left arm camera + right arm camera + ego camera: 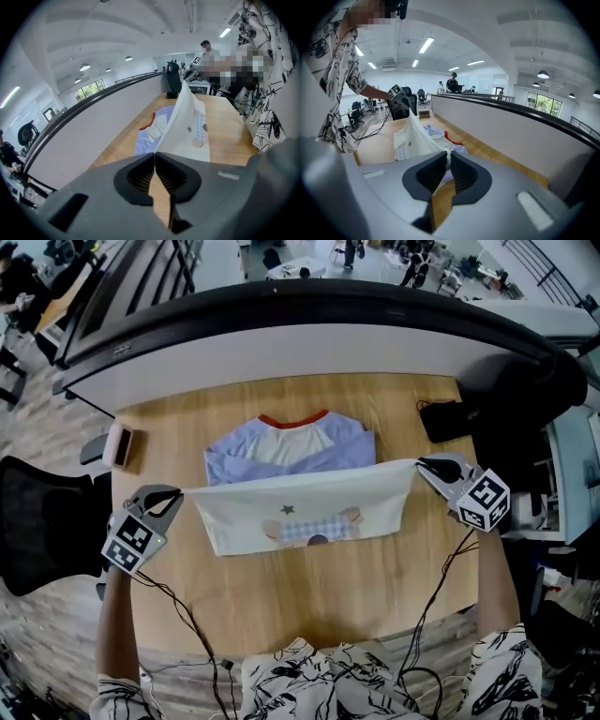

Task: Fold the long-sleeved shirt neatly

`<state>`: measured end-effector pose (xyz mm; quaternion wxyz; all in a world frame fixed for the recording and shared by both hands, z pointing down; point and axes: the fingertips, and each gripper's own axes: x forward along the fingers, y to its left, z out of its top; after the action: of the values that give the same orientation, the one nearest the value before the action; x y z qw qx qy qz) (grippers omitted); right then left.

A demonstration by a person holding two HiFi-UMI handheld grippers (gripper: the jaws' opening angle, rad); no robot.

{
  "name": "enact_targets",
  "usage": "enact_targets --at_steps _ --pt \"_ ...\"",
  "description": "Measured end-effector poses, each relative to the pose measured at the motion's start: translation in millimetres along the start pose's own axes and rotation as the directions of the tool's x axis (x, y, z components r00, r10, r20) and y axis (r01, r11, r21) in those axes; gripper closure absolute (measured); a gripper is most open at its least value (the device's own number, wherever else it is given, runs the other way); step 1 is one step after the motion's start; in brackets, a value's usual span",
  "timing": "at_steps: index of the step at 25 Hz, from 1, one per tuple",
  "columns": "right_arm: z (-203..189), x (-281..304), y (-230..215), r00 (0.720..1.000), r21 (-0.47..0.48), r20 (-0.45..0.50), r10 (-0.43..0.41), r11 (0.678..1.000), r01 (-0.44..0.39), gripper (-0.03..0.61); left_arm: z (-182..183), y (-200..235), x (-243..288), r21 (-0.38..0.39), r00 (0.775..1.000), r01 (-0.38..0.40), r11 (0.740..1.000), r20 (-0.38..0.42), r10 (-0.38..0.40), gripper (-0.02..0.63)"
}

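**A:** You have one shirt [300, 507] here, and it is on the wooden table [309, 596]. Its upper part lies flat. That part shows one red collar [293, 420] towards the far edge and two lilac sleeves, one at each side.

**B:** The lower part is off the wood, though. You are holding the cream hem up as a taut band between your two grippers, and the cloth hangs from it towards you.

**A:** Your left gripper [178, 491] is clenched on the hem's left corner. In the left gripper view the jaws meet at their tips, and the cloth runs straight out from them.

**B:** It is the same on the other side. Your right gripper [424, 465] is clamped on the right corner, and the right gripper view shows cream cloth pinched between its jaws.

**A:** So that is two grips on two corners, and neither gripper is empty.

**B:** The lifted panel has one small dark star [288, 510]. Below the star is one printed figure with a checked patch, close to the fold.

**A:** Besides the shirt, you have two more things on the table. One small pale box [122, 446] is near the left edge, and one black object [448, 420] is at the far right corner. Both are well apart from the cloth.

**B:** One black chair [47, 521] stands off the table at your left. One cable trails from each gripper back towards you.
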<state>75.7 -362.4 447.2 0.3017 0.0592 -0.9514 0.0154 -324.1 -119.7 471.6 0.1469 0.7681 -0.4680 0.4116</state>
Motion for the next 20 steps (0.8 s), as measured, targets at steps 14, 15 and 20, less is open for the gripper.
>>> enact_targets --at_steps 14,15,20 --pt "8 76 -88 0.999 0.048 -0.026 -0.033 0.998 0.035 0.538 2 94 65 -0.024 0.999 -0.036 0.999 -0.036 0.035 0.595" --pt "7 83 -94 0.999 0.053 -0.033 -0.037 0.998 0.038 0.538 1 99 74 -0.022 0.998 -0.035 0.999 -0.044 0.034 0.595" --pt "-14 119 -115 0.995 0.08 -0.093 -0.037 0.996 0.045 0.538 -13 117 116 -0.019 0.995 -0.017 1.0 -0.097 0.015 0.595"
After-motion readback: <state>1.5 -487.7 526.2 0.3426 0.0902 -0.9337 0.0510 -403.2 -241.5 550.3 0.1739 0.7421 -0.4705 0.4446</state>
